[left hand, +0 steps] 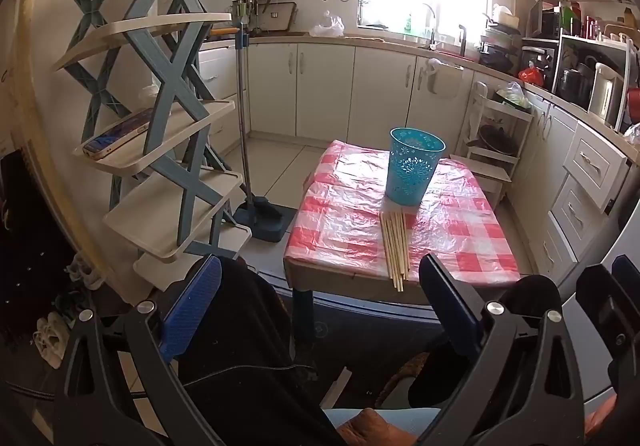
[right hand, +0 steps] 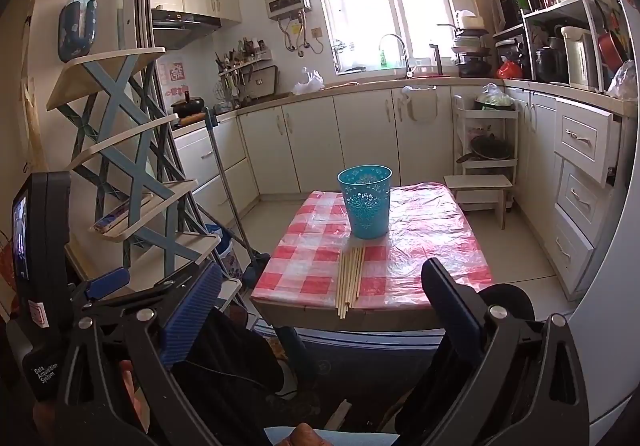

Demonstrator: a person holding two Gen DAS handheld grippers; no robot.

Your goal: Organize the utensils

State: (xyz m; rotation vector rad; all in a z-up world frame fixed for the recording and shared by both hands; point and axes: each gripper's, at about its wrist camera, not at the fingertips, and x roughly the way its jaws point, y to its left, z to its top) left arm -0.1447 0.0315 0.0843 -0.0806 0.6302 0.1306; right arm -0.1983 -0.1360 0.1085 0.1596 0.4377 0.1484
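Chopsticks, a loose bundle of pale wooden sticks [left hand: 394, 246], lie flat on the red-and-white checked plastic cloth of the small table [left hand: 472, 246], ahead of and slightly above both grippers, their near tips poking just over the table's front edge. Just beyond their far ends stands the turquoise perforated plastic cup [left hand: 414, 170], upright and open-topped, the likely home for them. They look light, stiff and thin, apt to roll or scatter on the slick cloth, so pinching across the bundle near its overhanging end seems the surest hold. The left gripper [left hand: 320, 310] hangs short of the table with its blue-padded jaws spread wide and empty; the right gripper [right hand: 320, 310] does likewise. Between grippers and table nothing blocks the approach; a tiered shelf [left hand: 168, 150] stands off to the left, cabinets well to the right.
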